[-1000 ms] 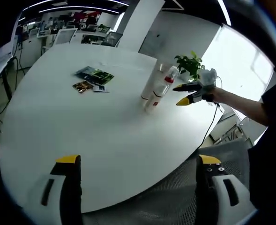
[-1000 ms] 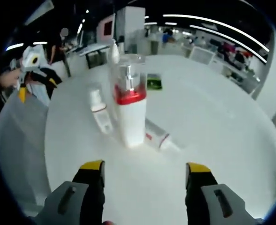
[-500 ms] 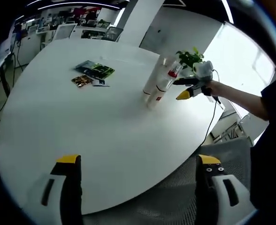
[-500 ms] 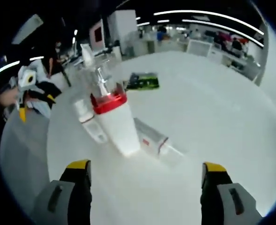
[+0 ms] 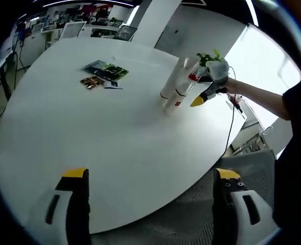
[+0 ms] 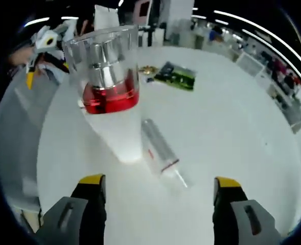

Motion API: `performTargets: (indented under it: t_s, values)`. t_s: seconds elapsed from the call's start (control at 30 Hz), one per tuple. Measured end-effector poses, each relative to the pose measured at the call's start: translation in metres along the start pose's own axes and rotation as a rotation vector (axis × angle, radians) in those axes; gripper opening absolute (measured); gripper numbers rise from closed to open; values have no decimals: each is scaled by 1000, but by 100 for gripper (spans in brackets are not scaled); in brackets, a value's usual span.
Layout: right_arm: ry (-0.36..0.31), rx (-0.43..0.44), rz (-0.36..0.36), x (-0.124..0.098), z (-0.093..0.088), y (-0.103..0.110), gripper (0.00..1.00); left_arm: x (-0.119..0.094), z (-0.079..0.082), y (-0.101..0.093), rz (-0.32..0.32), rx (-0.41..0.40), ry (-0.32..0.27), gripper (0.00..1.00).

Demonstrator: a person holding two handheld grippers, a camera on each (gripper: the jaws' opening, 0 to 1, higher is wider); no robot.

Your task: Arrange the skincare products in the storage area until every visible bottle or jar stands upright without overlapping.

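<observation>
The skincare products stand and lie on a round white table (image 5: 89, 153), grouped toward its far right edge as the left gripper view has it. In that view they appear as a tight cluster of pale bottles (image 5: 175, 89), one with a red band, too small to separate with certainty.

The right gripper view gives the detail. A white pump bottle (image 6: 112, 109) with a red collar and clear cap stands upright and close to the camera. Just right of it a slim white tube (image 6: 159, 148) with a red stripe lies flat on the table, near the bottle's base; whether they touch cannot be told. The other bottles of the cluster are hidden behind the pump bottle.

Left gripper (image 5: 149, 178): jaws spread wide over the near table edge, nothing between them; well apart from the cluster. It also appears at the upper left of the right gripper view (image 6: 38, 64).

Right gripper (image 6: 158, 184): jaws parted, nothing gripped, aimed at the pump bottle and tube. The left gripper view shows it just beside the cluster (image 5: 206, 92), held by a person's hand (image 5: 219, 71).

Green packets (image 5: 105, 71) lie on the table well left of the cluster; the right gripper view shows them beyond the bottle (image 6: 177, 75). A potted plant (image 5: 207, 57) rises behind the cluster.
</observation>
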State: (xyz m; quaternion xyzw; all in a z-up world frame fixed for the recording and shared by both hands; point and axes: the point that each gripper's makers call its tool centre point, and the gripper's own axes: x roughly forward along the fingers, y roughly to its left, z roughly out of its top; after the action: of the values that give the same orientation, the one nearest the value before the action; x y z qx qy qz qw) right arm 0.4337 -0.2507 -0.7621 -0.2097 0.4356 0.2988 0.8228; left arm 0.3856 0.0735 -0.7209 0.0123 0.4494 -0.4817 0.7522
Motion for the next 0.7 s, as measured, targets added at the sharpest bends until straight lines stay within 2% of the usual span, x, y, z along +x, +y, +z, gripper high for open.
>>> performTargets:
  t_s: [0.07, 0.27, 0.33, 0.47, 0.7]
  values:
    - [29, -31, 4, 5, -3, -1, 77, 0, 0, 2, 3, -4, 3, 96]
    - [52, -55, 11, 15, -6, -6, 62, 0, 0, 5, 11, -6, 9, 96]
    - [54, -50, 9, 16, -6, -8, 58, 0, 0, 6, 12, -6, 11, 95]
    - [60, -34, -3, 17, -6, -16, 42, 2, -1, 6, 12, -8, 15, 95]
    - [74, -46, -7, 21, -6, -19, 31, 5, -3, 5, 8, -10, 26, 95]
